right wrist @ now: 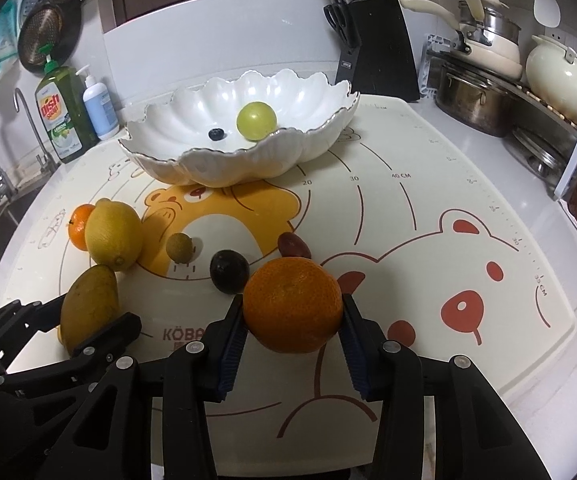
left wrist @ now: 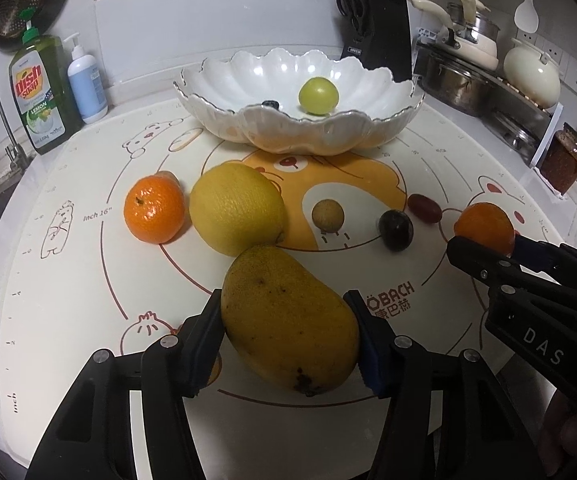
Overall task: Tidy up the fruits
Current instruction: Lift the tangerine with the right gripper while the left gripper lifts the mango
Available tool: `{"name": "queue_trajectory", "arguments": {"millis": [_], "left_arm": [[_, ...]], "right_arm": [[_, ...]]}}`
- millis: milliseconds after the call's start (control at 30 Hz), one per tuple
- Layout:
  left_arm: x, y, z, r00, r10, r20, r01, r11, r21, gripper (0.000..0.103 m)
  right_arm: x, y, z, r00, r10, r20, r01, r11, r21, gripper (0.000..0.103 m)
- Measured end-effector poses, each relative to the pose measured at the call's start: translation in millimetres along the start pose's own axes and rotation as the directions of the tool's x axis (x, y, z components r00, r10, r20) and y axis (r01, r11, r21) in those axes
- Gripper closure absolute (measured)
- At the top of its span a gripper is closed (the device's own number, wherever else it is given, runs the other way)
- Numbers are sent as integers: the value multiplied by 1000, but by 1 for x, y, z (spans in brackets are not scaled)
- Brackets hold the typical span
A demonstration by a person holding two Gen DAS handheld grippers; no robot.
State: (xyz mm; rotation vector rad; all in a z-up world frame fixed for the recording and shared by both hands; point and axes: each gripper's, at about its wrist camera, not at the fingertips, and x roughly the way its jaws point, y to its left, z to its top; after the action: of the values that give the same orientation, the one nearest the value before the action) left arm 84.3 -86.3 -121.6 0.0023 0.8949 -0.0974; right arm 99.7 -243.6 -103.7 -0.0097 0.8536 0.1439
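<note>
On the mat (left wrist: pixel 88 280), a blemished yellow mango (left wrist: pixel 288 328).

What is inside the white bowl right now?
Inside the white bowl lie a green round fruit and a small dark berry. Its near rim hides part of the floor, so nothing more is certain.

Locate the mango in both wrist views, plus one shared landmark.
Left wrist: mango at bottom centre, between the left gripper jaws, which press its sides.
Right wrist: mango at lower left, just below the lemon.
Shared landmark: white scalloped bowl with a green fruit inside, upper centre in both.
</note>
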Motion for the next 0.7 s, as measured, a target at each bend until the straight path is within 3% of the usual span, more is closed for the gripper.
{"name": "queue_trajectory", "arguments": {"millis": [700], "left_arm": [[-30, 14, 27, 997, -18, 73, 20, 1000, -23, 45]], "right_arm": [[-32, 20, 29, 997, 0, 72, 1, 1000, -23, 58]]}}
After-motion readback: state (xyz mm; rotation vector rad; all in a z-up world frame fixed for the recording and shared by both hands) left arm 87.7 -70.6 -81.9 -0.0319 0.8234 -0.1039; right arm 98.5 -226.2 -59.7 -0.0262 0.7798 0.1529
